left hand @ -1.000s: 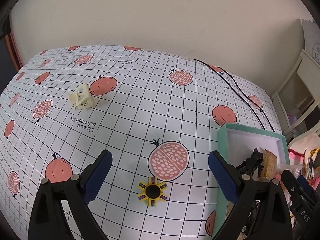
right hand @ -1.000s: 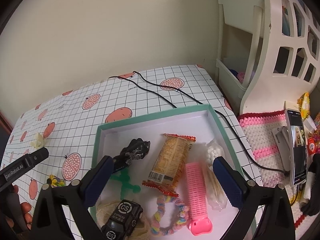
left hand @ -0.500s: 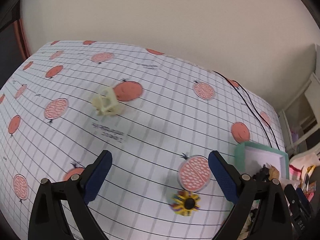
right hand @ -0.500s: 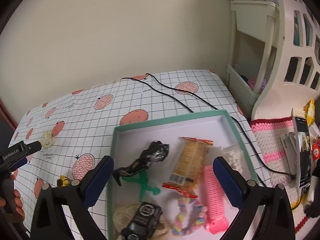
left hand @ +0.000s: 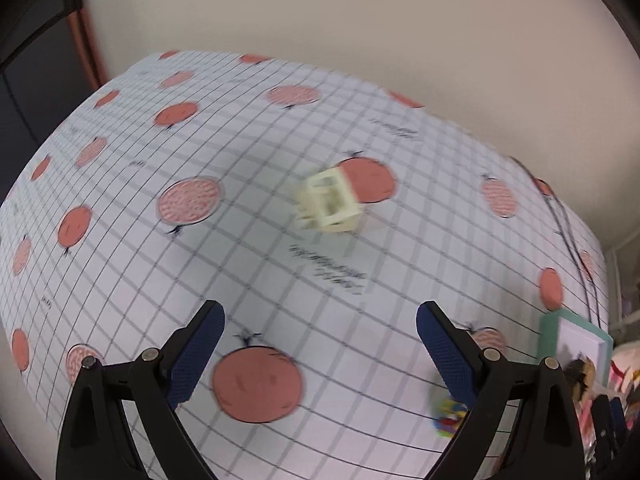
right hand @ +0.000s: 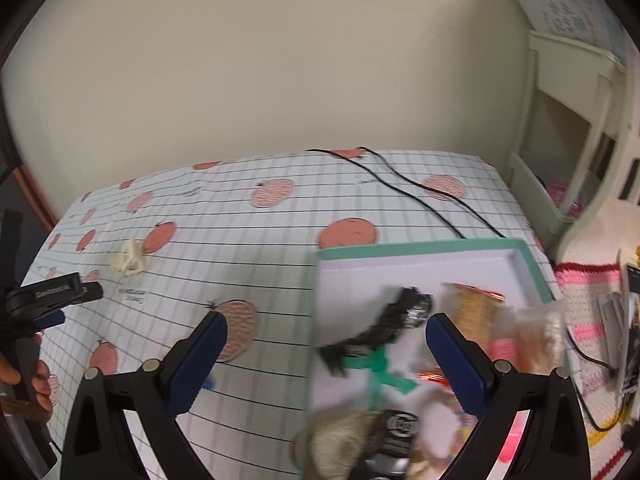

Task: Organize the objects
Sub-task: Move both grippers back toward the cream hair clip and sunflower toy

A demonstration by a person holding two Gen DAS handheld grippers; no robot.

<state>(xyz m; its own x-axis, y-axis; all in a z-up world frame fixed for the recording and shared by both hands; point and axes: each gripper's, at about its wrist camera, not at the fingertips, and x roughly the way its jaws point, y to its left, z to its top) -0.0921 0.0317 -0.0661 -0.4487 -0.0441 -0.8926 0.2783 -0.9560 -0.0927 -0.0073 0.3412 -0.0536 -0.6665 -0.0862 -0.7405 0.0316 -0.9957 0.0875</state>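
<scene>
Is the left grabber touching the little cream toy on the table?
Apart. In the left wrist view, the open left gripper has bare tablecloth between its fingertips and the cream toy.
</scene>
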